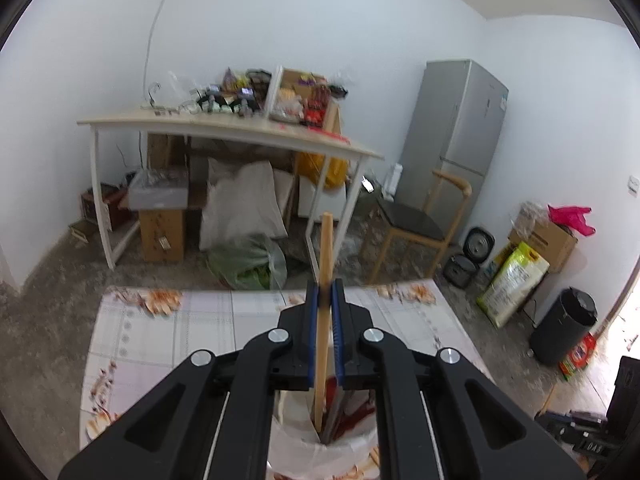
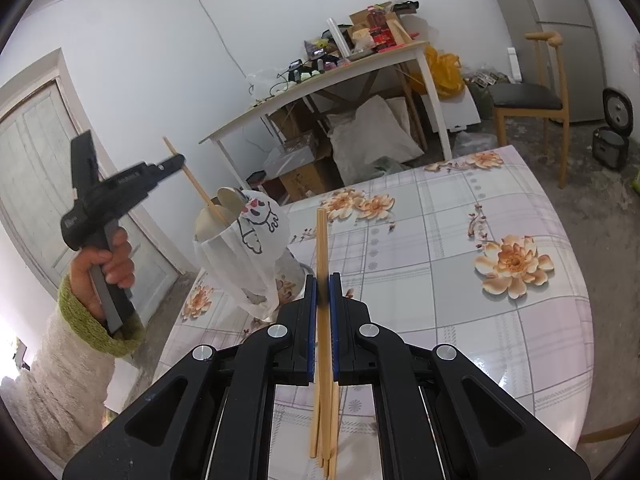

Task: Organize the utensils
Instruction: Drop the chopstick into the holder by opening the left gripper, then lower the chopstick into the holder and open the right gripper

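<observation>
Room's pretty cluttered. A grey fridge stands in the corner with a wooden chair in front of it. The white-legged desk is piled with snacks and cables, sacks and cardboard boxes stuffed underneath. A black bin sits near a rice cooker on the floor.

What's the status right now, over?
Left gripper shut on wooden chopstick, over white utensil holder. Right gripper shut on chopstick bundle. Nothing blocking.
</observation>
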`<action>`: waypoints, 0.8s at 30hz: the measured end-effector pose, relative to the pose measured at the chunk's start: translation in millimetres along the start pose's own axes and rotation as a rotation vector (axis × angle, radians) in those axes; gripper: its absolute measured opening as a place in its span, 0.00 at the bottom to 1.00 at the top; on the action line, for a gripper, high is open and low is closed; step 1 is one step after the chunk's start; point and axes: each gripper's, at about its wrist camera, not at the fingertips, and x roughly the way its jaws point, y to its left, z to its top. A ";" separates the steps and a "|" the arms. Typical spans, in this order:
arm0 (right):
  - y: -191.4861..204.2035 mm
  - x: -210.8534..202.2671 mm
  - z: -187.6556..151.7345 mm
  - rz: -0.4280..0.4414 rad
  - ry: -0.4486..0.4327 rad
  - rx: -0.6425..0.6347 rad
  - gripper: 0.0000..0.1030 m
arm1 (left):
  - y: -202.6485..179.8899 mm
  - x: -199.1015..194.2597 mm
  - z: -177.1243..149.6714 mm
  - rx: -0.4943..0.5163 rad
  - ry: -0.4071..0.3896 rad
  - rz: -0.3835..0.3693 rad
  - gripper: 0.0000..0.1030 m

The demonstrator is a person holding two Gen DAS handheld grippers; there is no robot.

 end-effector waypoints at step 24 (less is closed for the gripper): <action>65.8 -29.4 88.5 0.067 -0.202 -0.115 0.04 | 22.1 -77.3 -84.5 -0.072 0.025 0.043 0.76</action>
